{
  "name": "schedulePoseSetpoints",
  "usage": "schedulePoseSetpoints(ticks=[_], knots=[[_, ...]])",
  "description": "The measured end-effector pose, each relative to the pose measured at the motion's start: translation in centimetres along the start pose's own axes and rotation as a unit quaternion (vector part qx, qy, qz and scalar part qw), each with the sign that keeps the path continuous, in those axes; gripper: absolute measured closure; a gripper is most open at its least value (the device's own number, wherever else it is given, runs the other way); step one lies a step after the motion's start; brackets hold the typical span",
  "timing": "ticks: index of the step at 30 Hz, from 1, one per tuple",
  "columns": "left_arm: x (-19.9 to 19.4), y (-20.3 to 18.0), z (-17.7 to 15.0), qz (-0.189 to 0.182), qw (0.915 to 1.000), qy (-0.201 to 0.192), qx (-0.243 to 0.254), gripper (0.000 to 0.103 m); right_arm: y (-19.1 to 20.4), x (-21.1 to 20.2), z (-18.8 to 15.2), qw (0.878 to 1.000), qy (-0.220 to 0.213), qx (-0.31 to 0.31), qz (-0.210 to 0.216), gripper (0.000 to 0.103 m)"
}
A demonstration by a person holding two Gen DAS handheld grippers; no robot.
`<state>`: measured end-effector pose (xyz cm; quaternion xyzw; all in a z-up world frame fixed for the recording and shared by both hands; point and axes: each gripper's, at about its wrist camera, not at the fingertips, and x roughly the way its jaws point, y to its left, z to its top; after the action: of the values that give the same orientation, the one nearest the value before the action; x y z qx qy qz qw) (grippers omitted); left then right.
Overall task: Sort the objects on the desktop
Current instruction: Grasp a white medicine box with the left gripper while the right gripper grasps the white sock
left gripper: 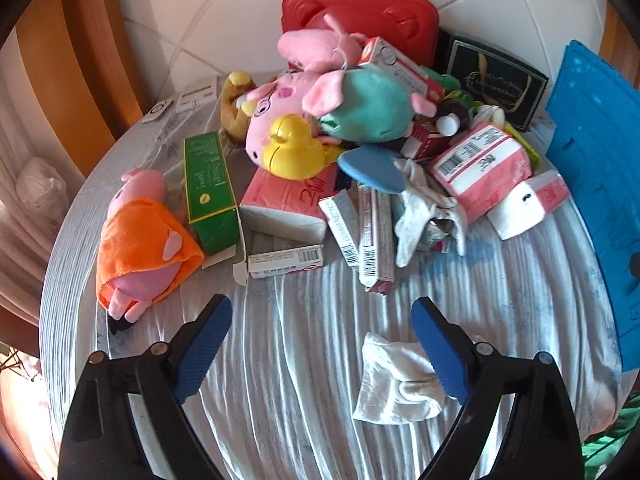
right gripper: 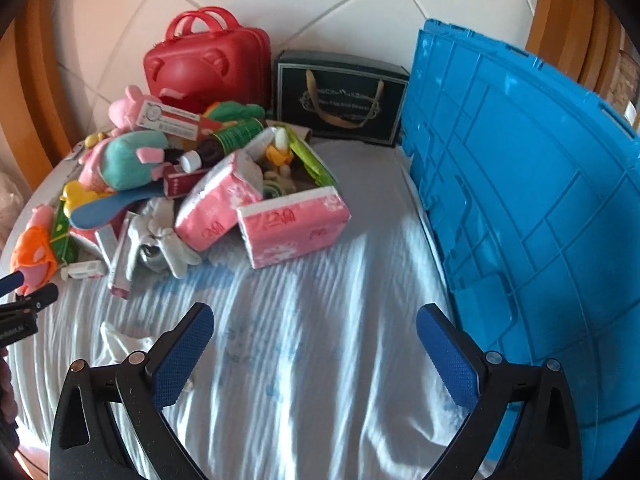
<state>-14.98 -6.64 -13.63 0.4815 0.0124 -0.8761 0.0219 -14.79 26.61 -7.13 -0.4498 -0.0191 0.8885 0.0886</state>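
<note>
A heap of objects covers the far half of the round table point(left gripper: 304, 400): a pink pig plush in an orange dress point(left gripper: 144, 240), a green box point(left gripper: 208, 188), a yellow duck toy point(left gripper: 292, 148), a teal and pink plush point(left gripper: 368, 106), pink tissue packs point(left gripper: 480, 168), small medicine boxes point(left gripper: 286, 260) and a white sock point(left gripper: 416, 208). My left gripper point(left gripper: 322, 312) hovers open over bare cloth in front of the heap. A second white sock point(left gripper: 396, 384) lies by its right finger. My right gripper point(right gripper: 316, 316) is open over bare cloth, short of a pink tissue pack point(right gripper: 292, 224).
A red carry case point(right gripper: 208, 64) and a dark gift box point(right gripper: 340, 96) stand at the back against the white wall. A blue plastic crate point(right gripper: 520, 208) stands along the table's right side. The left gripper's tip point(right gripper: 24, 300) shows at the right wrist view's left edge.
</note>
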Motion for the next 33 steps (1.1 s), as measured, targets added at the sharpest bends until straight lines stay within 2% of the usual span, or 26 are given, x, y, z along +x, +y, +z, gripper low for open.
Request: schedulePoseSetpoints(ticks=[4,9,11,13,15,16,17,18,19,20,21,22,25,27,33], knots=[[3.1,0.2,1.2,0.005,0.9999,0.006,-0.009,0.011,-1.3,3.2,0.9,1.0,0.028,0.011,-0.003,0.0],[7.0,-1.5,2.6,0.019,0.9998,0.01,-0.002,0.013,-1.7,6.9,1.9,0.998,0.054,0.024,0.011,0.0],[8.1,-2.3,2.7,0.006,0.9998,0.019,-0.008,0.021,-1.6,7.9,2.0,0.998,0.059,0.026,0.014,0.0],[9.3,-3.4,2.6,0.006,0.9995,0.03,-0.002,0.035,-1.7,8.7,2.2,0.998,0.063,0.027,0.015,0.0],[10.8,-4.4,2.5,0.008,0.9988,0.047,0.006,0.043,-1.7,9.5,2.4,0.997,0.069,0.027,0.015,0.0],[10.9,-5.0,2.6,0.027,0.9991,0.029,0.017,0.043,-1.8,10.0,2.5,0.997,0.073,0.028,0.016,0.0],[11.2,-5.6,2.7,0.027,0.9988,0.029,0.029,0.046,-1.8,10.5,2.5,0.997,0.076,0.028,0.016,0.0],[11.8,-5.9,2.9,0.021,0.9981,0.046,0.034,0.055,-1.8,10.9,2.6,0.996,0.08,0.028,0.016,0.0],[11.9,-6.0,3.0,0.019,0.9979,0.053,0.032,0.058,-1.7,11.2,2.6,0.996,0.086,0.029,0.02,0.0],[11.7,-5.9,3.1,0.014,0.9982,0.051,0.029,0.061,-1.4,11.5,2.6,0.995,0.09,0.029,0.03,0.0],[11.1,-5.6,3.1,0.008,0.9985,0.048,0.026,0.072,-1.0,11.7,2.5,0.994,0.092,0.027,0.043,0.0],[10.3,-5.2,3.0,0.0,0.9988,0.043,0.023,0.074,-0.5,11.7,2.3,0.994,0.095,0.02,0.055,0.0],[7.7,-3.5,1.7,0.003,0.999,0.037,0.022,0.074,2.0,11.7,1.5,0.99,0.101,-0.015,0.099,0.0],[6.3,-2.3,-0.1,0.006,0.9986,0.047,0.025,0.074,3.9,11.7,0.4,0.985,0.112,-0.035,0.129,0.0],[3.6,0.3,-5.5,0.04,0.9956,0.083,0.017,0.074,9.5,11.2,-3.5,0.971,0.136,-0.1,0.171,0.0]])
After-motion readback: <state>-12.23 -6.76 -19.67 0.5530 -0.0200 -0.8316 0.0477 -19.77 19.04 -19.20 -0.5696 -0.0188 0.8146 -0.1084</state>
